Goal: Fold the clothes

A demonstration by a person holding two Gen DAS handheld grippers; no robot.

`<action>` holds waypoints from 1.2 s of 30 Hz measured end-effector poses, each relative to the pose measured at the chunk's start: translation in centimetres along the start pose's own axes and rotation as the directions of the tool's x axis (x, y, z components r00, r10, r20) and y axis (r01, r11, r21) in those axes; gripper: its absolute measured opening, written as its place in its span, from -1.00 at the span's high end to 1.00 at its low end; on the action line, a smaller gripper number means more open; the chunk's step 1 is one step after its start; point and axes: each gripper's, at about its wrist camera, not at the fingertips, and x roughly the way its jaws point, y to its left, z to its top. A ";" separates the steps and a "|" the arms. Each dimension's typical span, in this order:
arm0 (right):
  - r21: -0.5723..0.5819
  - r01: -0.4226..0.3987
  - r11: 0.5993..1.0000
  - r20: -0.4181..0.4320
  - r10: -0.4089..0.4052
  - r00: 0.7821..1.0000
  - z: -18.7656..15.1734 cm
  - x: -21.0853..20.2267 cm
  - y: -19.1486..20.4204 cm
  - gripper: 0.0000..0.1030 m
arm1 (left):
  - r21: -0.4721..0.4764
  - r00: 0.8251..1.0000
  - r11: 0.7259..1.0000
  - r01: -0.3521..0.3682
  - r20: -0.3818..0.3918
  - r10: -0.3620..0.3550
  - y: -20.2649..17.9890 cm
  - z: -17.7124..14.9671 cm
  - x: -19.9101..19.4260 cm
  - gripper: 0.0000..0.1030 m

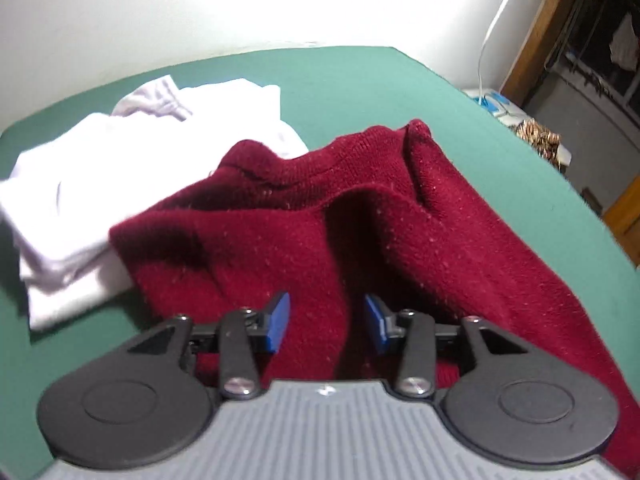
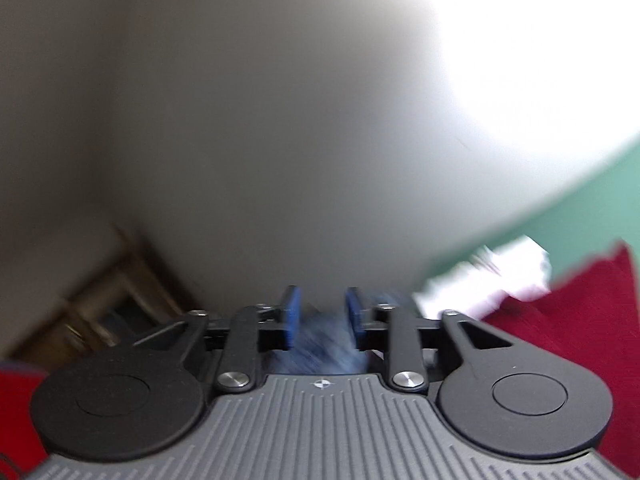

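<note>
A dark red knitted sweater (image 1: 360, 232) lies rumpled on the green table (image 1: 340, 80), its collar toward the far side. My left gripper (image 1: 326, 318) hovers low over the sweater's near part, open, and a raised fold of the knit runs up between its blue pads (image 1: 280, 316). In the blurred right wrist view my right gripper (image 2: 322, 312) points at the wall with its pads apart. A smeared dark blue patch (image 2: 320, 348) shows between and below the pads; I cannot tell what it is. The red sweater (image 2: 560, 320) appears at lower right.
A pile of white clothes (image 1: 100, 184) lies left of the sweater, touching it; the white clothes (image 2: 492, 280) also show in the right wrist view. A white wall (image 1: 240, 4) backs the table. A cable (image 1: 492, 32) and a doorway (image 1: 592, 80) are at right. Wooden furniture (image 2: 100, 300) stands at lower left.
</note>
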 end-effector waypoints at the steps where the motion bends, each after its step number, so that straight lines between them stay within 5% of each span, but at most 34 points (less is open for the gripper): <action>1: -0.008 0.065 0.998 -0.068 -0.065 0.996 -1.8 0.2 -0.4 0.28 | 0.002 1.000 1.000 -0.006 0.002 0.006 -0.2 -0.3 -0.2 0.02; 3: -0.052 0.180 0.982 -0.217 -0.187 0.958 -5.5 0.9 -0.9 0.25 | 0.010 1.000 1.000 -0.018 0.006 0.018 -0.6 -0.7 -0.4 -0.08; 6: -0.139 0.245 0.960 -0.405 -0.281 0.870 -11.1 2.7 -0.4 0.25 | 0.040 0.999 0.998 -0.043 0.009 0.043 -1.4 -1.0 -0.2 -0.21; 9: -0.268 0.287 0.920 -0.486 -0.386 0.784 -14.5 3.7 -0.3 0.19 | 0.041 0.999 0.998 -0.051 0.012 0.051 -1.7 -1.1 -0.2 -0.27; 11: -0.281 0.331 0.901 -0.481 -0.431 0.763 -15.0 4.4 -0.4 0.12 | 0.019 0.999 0.999 -0.041 0.014 0.041 -1.5 -1.0 -0.1 -0.28; 13: -0.162 0.377 0.912 -0.481 -0.407 0.777 -15.0 4.2 -1.6 -0.02 | -0.004 0.999 1.000 -0.030 0.017 0.030 -1.2 -0.8 0.0 -0.28; 18: 0.027 0.390 0.921 -0.332 -0.359 0.872 -15.1 3.3 -3.2 -0.06 | -0.055 1.000 0.998 -0.009 0.015 0.010 -0.7 -0.7 0.1 -0.30; 22: 0.156 0.390 0.908 -0.319 -0.327 0.889 -14.9 4.4 -5.9 0.06 | -0.085 1.000 0.996 0.000 0.011 0.000 -0.6 -0.7 -0.1 -0.31; 24: 0.124 0.408 0.904 -0.270 -0.365 0.891 -14.2 3.8 -5.6 0.77 | -0.094 1.000 0.996 0.001 0.011 0.000 -0.5 -0.9 -0.2 -0.31; 31: 0.070 0.391 0.918 -0.154 -0.377 0.913 -11.4 1.5 -3.7 0.86 | -0.107 1.000 0.994 0.001 0.019 0.001 -0.4 -1.5 -0.6 -0.31; 36: -0.124 0.327 0.937 0.054 -0.323 0.945 -4.6 0.1 0.4 0.87 | -0.133 1.000 0.991 0.020 0.017 -0.017 0.1 -1.3 -0.6 -0.31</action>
